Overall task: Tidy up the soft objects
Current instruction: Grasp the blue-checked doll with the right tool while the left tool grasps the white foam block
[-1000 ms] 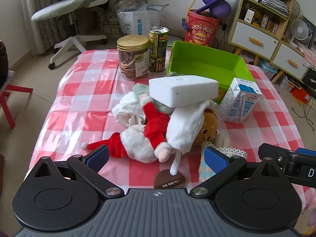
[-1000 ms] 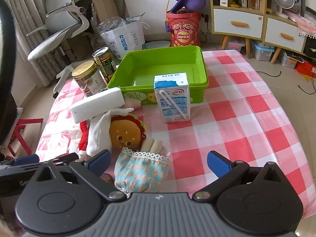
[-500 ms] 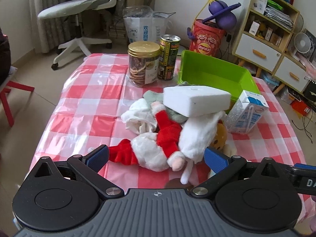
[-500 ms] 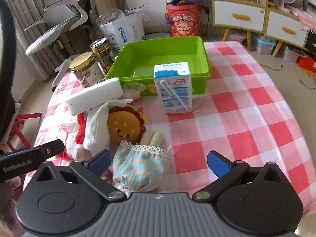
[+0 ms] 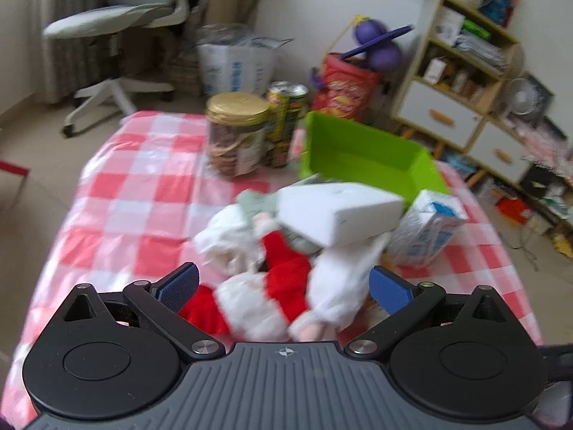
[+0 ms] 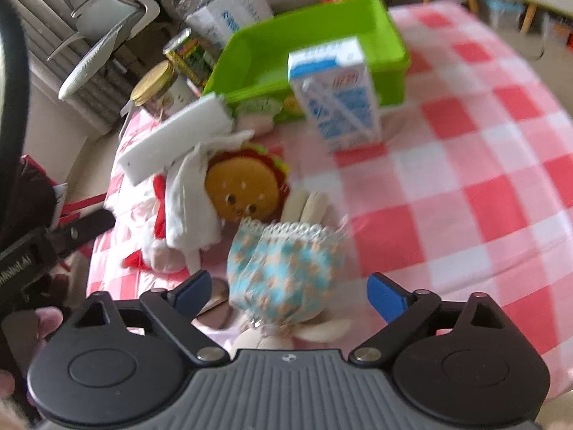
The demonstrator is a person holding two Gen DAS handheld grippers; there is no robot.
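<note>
bench [image 6: 483,179]: checked cloth, carrying all the items
bin [image 6: 358,18]: green, sitting at the far side, nothing seen inside
toy pile [image 5: 272,286]: lying under the left claw [image 5: 283,286], white box resting on top
doll [image 6: 286,261]: blue dress, lying between the right claw [image 6: 290,292] tips, long axis running toward the camera
left claw: hanging released, pads clear of the pile
right claw: closing, pads not touching the doll yet; nearer hand for it
views: right showing the doll and burger toy [image 6: 243,186]; left hiding both
</note>
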